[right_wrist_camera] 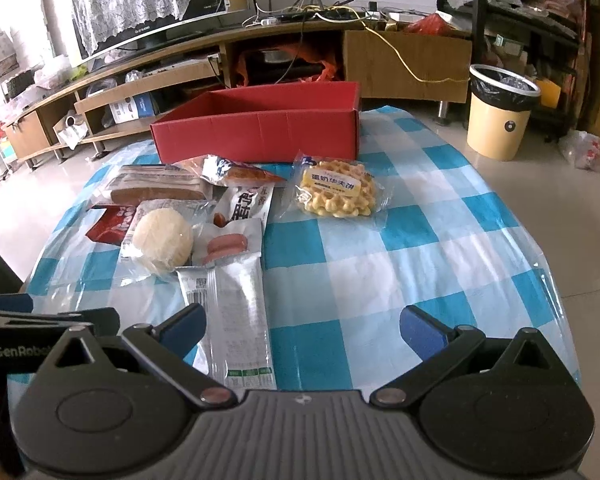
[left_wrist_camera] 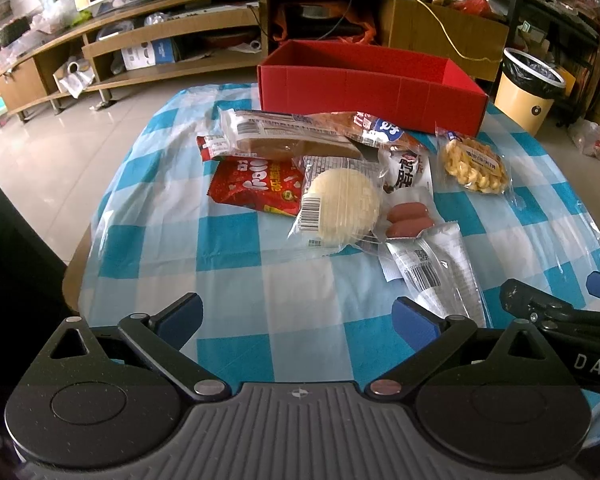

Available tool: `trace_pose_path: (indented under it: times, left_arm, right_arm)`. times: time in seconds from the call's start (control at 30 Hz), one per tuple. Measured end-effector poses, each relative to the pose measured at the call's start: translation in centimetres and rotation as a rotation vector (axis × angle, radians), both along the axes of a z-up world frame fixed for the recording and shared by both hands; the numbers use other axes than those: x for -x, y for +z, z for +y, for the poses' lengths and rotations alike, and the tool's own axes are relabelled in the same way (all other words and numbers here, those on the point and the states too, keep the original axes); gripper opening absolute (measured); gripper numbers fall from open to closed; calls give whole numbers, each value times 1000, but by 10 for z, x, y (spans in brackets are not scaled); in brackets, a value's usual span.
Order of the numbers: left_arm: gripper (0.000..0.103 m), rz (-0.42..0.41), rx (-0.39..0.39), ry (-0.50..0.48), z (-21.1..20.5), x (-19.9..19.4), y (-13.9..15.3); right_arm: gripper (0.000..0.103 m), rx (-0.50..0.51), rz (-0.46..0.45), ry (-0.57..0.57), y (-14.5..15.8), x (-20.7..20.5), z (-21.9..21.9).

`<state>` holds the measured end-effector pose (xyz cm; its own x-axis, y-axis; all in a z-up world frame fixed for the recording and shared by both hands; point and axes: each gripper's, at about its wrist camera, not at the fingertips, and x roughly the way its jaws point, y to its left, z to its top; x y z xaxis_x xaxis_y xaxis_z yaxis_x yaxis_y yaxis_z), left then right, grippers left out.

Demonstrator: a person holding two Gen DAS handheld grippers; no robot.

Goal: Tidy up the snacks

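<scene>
We hold the left gripper (left_wrist_camera: 298, 318) and the right gripper (right_wrist_camera: 302, 326) low over the near part of the desk (right_wrist_camera: 440, 240), both with fingers spread wide and holding nothing. The snack packets lie in a heap before the red box (left_wrist_camera: 364, 84), and the waffle packet (right_wrist_camera: 338, 194) lies apart at the right, near the box.

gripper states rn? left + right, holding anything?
Left gripper: open, holding nothing, above the checked tablecloth.
Right gripper: open, holding nothing; the silver snack packet lies under its left finger, not gripped.
</scene>
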<state>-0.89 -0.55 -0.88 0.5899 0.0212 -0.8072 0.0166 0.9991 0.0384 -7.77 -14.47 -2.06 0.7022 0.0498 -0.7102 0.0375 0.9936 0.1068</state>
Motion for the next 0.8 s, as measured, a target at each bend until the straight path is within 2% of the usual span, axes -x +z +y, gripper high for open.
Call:
trace_pose_path:
  times: [0.8]
  left_arm:
    - [100,13,-16,-5,-2,1,-4]
  right_arm:
    - [100,-1,26,1,-3,-1,0]
